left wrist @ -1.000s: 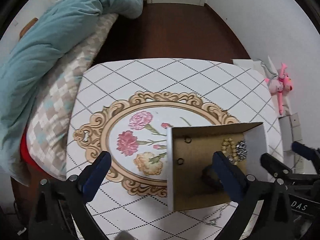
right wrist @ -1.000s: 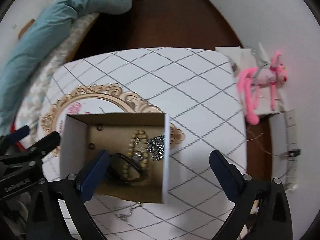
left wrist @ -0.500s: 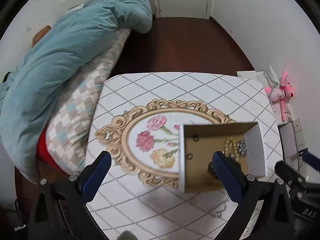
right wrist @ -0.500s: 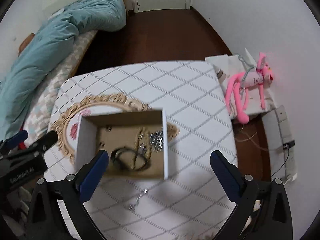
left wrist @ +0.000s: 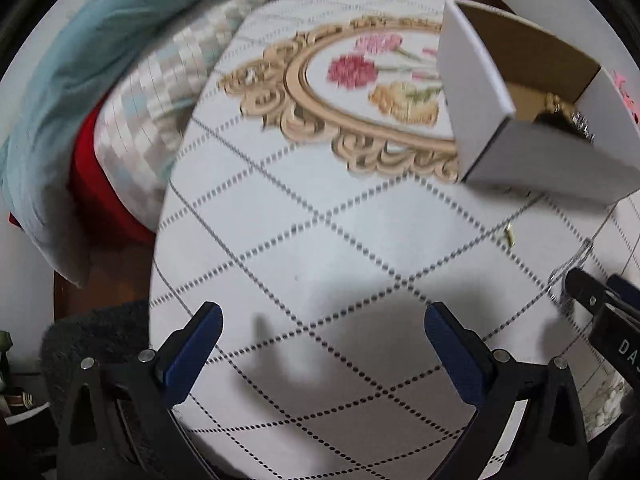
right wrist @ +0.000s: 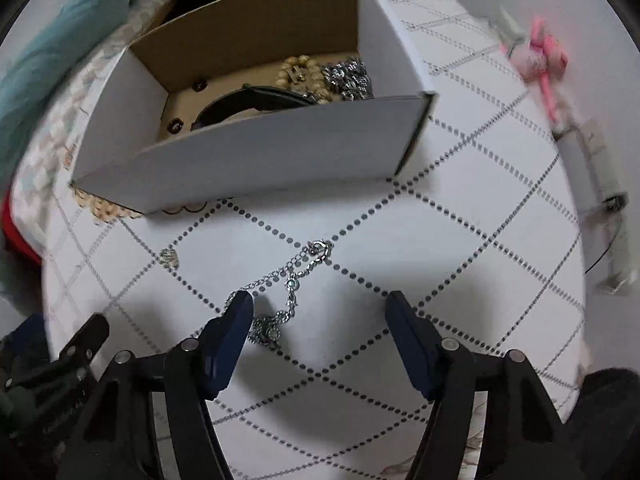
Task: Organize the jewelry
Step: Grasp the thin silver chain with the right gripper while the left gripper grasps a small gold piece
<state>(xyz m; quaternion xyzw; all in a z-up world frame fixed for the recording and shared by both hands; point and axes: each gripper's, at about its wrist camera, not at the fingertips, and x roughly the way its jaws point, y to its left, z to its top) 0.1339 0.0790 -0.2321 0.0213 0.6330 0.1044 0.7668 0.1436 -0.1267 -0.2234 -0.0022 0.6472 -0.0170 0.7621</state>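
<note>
The right gripper [right wrist: 320,316], black-framed with blue pads, hangs low over the white round table with a dotted diamond pattern [right wrist: 460,248], its jaws spread wide and holding nothing. A thin silver chain necklace [right wrist: 290,284] lies loose on the table just in front of the open white cardboard box with a brown inside [right wrist: 256,160]; the chain's bunched end sits right beside the right gripper's left pad [right wrist: 230,334], though whether they touch is not clear, and its clasp end reaches toward the box without meeting it. To the left of the chain, also on the near side of the box, a small pale sparkly piece [right wrist: 170,258] lies alone on the table. The left gripper [left wrist: 322,322], of the same make, hovers over bare table well to the near left of the box, jaws wide apart and empty. Inside the box, a dark band [right wrist: 244,100] lies nearest the front wall, with a string of cream beads [right wrist: 298,74] and a heap of silver links [right wrist: 350,76] behind it toward the right wall. Left of the box a gold scrolled oval frame with printed flowers [left wrist: 316,92] decorates the tabletop. Beyond the box to the left lies a teal quilt [left wrist: 76,72] over a checked pillow [left wrist: 160,80], and to the far right of the box a pink plush toy [right wrist: 546,56] is blurred.
</note>
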